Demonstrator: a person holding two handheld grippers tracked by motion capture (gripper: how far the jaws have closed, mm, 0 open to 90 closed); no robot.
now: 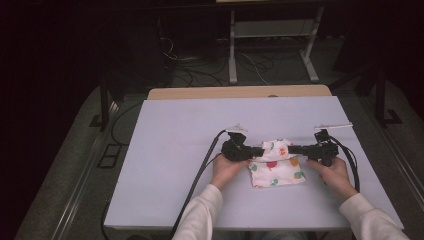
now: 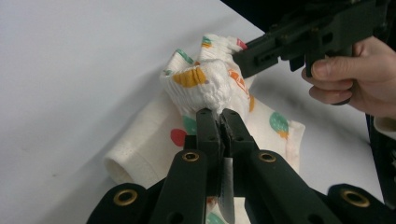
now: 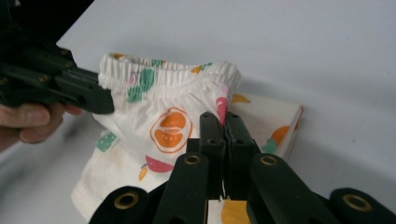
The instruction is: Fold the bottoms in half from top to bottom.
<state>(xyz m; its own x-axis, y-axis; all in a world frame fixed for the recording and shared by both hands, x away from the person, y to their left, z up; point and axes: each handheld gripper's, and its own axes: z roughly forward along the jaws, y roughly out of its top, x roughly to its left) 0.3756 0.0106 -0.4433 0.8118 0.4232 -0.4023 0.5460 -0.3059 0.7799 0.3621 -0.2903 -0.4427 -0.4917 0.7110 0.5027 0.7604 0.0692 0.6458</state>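
Tools, left (image 1: 261, 150) and right (image 1: 291, 149), both clenched on soft, fruit-printed white shorts (image 1: 276, 170), waistband gathered.

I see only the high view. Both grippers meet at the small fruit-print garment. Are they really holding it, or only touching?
Observer: The left gripper is shut on the garment; its jaws pinch a bunched fold at the elastic waistband.
Operator: And the right one?
Observer: The right gripper is shut on the waistband's other end, beside an orange print.
Operator: Is the garment lifted off the table?
Observer: Only the waistband part is raised; the lower part lies folded on the white table.
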